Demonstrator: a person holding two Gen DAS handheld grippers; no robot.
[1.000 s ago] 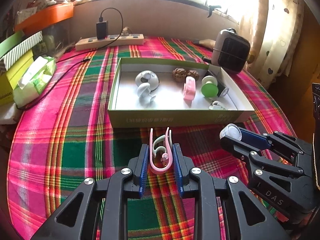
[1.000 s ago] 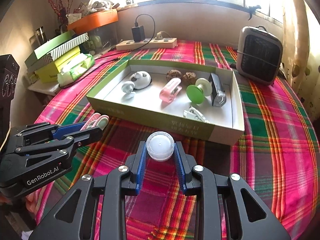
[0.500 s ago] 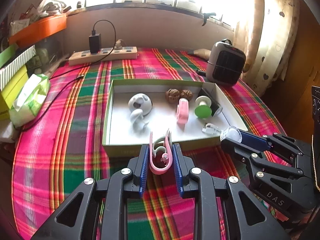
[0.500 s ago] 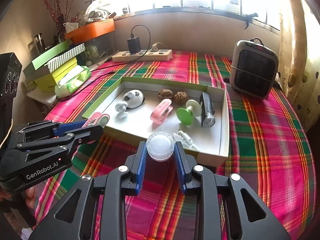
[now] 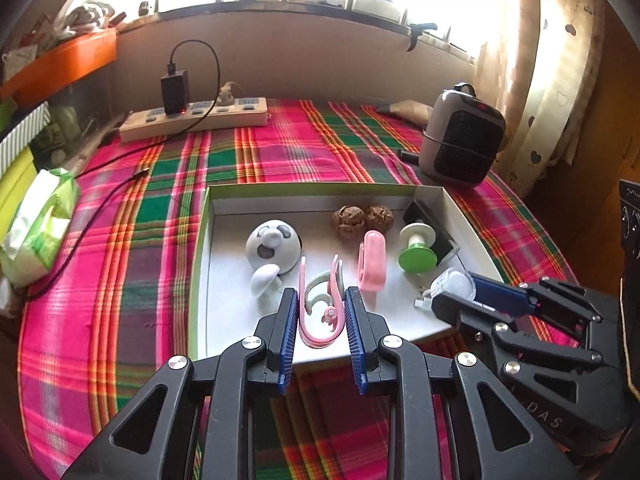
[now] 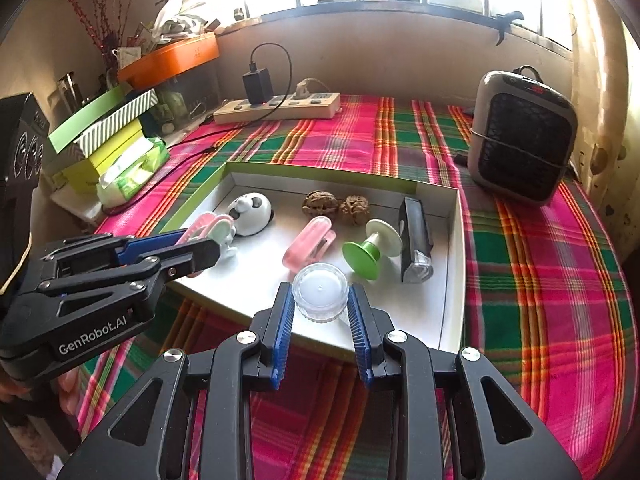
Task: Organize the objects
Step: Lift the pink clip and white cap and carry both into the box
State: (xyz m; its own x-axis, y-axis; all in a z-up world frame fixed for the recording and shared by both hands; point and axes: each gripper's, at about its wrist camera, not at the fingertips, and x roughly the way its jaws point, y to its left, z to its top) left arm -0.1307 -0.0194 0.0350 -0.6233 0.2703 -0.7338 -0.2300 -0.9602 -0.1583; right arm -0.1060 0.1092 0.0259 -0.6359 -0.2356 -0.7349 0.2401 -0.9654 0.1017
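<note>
While the left gripper (image 5: 320,312) is clenched on a pink hook (image 5: 319,316) over the box (image 5: 204,240), the right gripper (image 6: 320,308) is seen grasping a clear round lid (image 6: 320,296) above the box's near edge, plaid counter (image 6: 540,280) beneath.

Near wall of the box (image 6: 452,280) hidden behind both grippers; small white clip (image 5: 426,298) beside the right gripper (image 5: 456,294) largely occluded.
</note>
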